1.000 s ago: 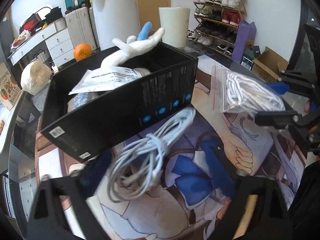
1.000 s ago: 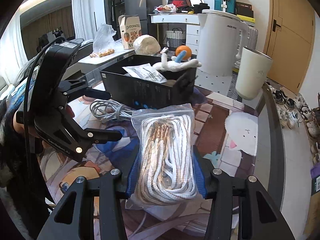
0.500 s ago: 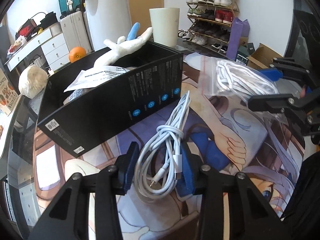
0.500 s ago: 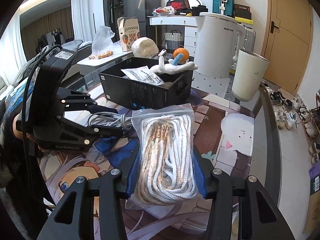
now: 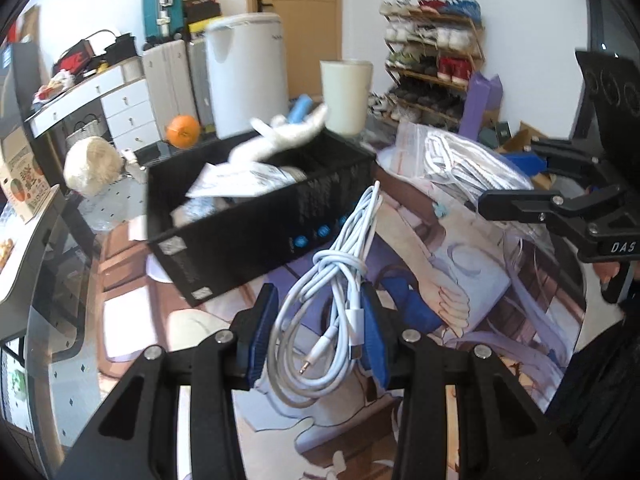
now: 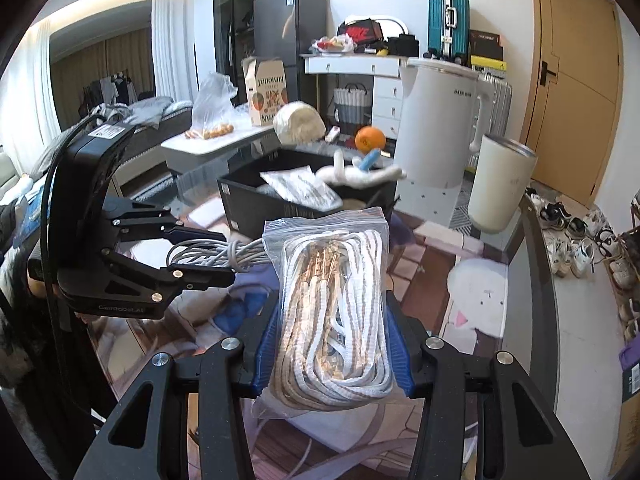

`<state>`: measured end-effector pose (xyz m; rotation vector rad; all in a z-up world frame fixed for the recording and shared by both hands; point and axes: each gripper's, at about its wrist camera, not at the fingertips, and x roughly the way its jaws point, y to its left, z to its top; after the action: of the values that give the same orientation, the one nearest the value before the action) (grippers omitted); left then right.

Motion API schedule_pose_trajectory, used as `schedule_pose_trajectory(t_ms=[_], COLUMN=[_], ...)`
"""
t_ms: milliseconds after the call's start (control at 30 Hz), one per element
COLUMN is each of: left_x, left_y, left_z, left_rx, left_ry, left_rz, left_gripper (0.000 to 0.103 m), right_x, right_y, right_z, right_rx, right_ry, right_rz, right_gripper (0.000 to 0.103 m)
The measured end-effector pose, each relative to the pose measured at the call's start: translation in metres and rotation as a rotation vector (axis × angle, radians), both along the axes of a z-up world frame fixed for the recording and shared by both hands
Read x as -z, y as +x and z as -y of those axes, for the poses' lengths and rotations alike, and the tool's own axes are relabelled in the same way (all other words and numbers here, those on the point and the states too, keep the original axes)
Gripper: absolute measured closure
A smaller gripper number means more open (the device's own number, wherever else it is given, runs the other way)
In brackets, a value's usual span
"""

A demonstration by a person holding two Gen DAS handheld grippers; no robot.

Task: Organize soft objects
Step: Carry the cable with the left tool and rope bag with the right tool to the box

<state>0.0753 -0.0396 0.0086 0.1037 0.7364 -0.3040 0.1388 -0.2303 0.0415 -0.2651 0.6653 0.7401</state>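
Observation:
My left gripper [image 5: 318, 334] is shut on a coiled white cable [image 5: 340, 292] and holds it above the mat, in front of the black box [image 5: 256, 220]. My right gripper [image 6: 334, 344] is shut on a clear zip bag of white rope [image 6: 336, 304], lifted off the mat. The box [image 6: 280, 204] holds a paper packet [image 5: 240, 180] and a white plush toy [image 5: 284, 136] that lies over its far rim. Each gripper shows in the other's view: the right [image 5: 560, 204], the left [image 6: 192, 256].
A white kettle [image 6: 440, 120] and a cream cup [image 6: 500, 184] stand behind the box. An orange [image 5: 183, 131] and a ball of twine [image 5: 90, 164] lie at the back left. The printed mat [image 5: 460, 280] covers the table, with its edge at the right [image 6: 532, 280].
My left gripper closed on the white cable and lifted it off the mat. My right gripper raised the rope bag a little and kept its hold.

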Motion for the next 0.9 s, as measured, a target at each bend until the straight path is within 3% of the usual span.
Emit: schedule_pose_trajectory(t_ms=[267,900], left_x=[-0.024,-0.041], left_y=[0.001,0.036], left_z=[-0.027,-0.060], left_rx=[-0.083,-0.203], left_ry=[-0.066,-0.140], left_rz=[0.058,0.074], left_gripper=[0.063,0.063], right_x=[-0.021,-0.051], right_y=[0.002,0.044], right_z=[-0.007,-0.043], right_rx=[0.011,-0.005], right_ry=[0.055,0.005], right_rz=[0.051,0.118], right_gripper=[0.055,0.055])
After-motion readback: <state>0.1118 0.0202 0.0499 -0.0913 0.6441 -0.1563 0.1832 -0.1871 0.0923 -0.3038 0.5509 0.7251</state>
